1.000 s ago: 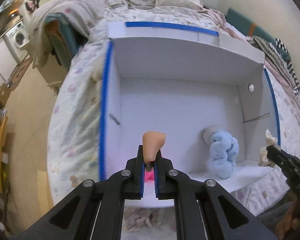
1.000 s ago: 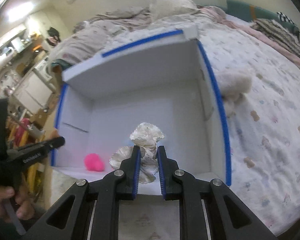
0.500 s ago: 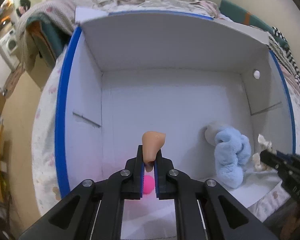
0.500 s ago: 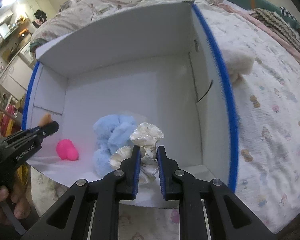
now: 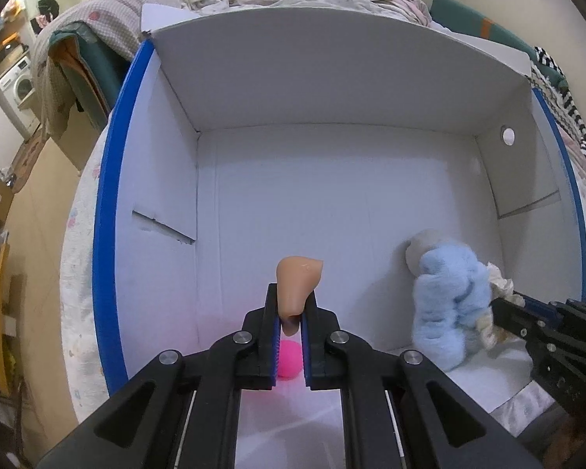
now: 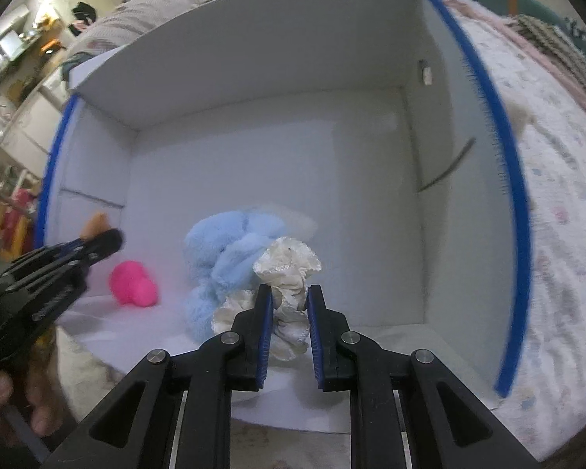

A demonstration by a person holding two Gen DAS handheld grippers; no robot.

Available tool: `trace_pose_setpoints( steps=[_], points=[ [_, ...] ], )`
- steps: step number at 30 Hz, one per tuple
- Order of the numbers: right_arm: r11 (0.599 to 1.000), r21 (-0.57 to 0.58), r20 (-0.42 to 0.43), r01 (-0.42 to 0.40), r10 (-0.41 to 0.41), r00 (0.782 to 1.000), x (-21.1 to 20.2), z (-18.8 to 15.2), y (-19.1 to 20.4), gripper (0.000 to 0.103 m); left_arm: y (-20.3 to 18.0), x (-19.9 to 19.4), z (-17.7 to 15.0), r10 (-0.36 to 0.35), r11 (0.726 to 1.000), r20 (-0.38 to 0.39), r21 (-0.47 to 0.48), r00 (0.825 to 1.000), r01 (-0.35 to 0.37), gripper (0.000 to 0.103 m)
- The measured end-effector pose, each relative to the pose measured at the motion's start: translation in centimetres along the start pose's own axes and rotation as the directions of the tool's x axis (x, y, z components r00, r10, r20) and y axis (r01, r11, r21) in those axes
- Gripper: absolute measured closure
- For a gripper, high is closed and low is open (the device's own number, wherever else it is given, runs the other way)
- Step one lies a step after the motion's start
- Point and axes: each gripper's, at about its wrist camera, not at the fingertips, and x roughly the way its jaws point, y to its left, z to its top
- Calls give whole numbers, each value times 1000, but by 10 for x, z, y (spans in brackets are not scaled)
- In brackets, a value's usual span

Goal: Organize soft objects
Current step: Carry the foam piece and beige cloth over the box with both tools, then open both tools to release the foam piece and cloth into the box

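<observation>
My left gripper (image 5: 292, 308) is clamped on a tan soft piece (image 5: 297, 280) above the white box (image 5: 332, 90) floor; directly below it lies the pink ball (image 5: 289, 359) – the right view shows it whole (image 6: 133, 283). Next over, the blue plush (image 6: 230, 258) sits in the box. My right gripper (image 6: 290, 305) pinches a cream ruffled scrunchie (image 6: 289, 269) touching that plush – mostly hidden in the left view

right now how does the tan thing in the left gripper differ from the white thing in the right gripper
The tan piece is smooth, plain and small; the white scrunchie is ruffled, shiny and bulkier. The tan piece stands clear of other items; the scrunchie is right beside the blue plush. Both are held over the white box.
</observation>
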Motion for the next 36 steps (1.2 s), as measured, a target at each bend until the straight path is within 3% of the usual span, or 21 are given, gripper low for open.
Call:
trace_pose_setpoints(
  steps=[3,6,10,12,13,14,16,17,19,24,29,36],
  points=[
    [999,-6,14,-43,43,999,-4,1,5,84,-4,0,-1,7,1000,3,19,1000,-7,95],
    [1000,-5,26,-14,14,1000,-7,1,3,84,-8,-1,-3,13,1000,6,27,1000,-13,95],
    [999,32,17,-5,4,1000,-5,1,-4,82,-8,-2,-5,22,999,2,28,1000,-22,88],
    [999,44,24,-2,0,1000,-7,2,-6,75,-6,-3,-5,22,999,-1,27,1000,-22,82],
    [999,49,31,0,-2,1000,-8,3,-7,65,-6,-3,-5,19,1000,0,25,1000,-19,76],
    [999,52,38,0,-2,999,-9,2,-7,47,-4,-3,-3,19,1000,1,21,1000,-19,72],
    [998,59,56,2,-5,998,-13,4,-7,28,-2,-6,-2,23,1000,13,12,1000,-23,58],
    [998,61,64,-2,-2,998,-15,4,-8,28,-1,-8,-3,24,1000,22,8,999,-24,49],
    [998,67,63,-6,2,998,-15,5,-8,25,0,-13,-2,34,999,45,1,998,-34,42],
    [998,54,122,-38,31,992,-24,6,-6,0,2,-21,-1,37,999,66,-12,997,-37,42],
    [999,22,187,-37,32,982,-32,8,-2,0,1,-25,1,76,997,74,-2,994,-76,41],
    [993,64,196,-95,81,977,-36,10,-5,0,1,-32,3,63,998,109,12,992,-65,41]
  ],
)
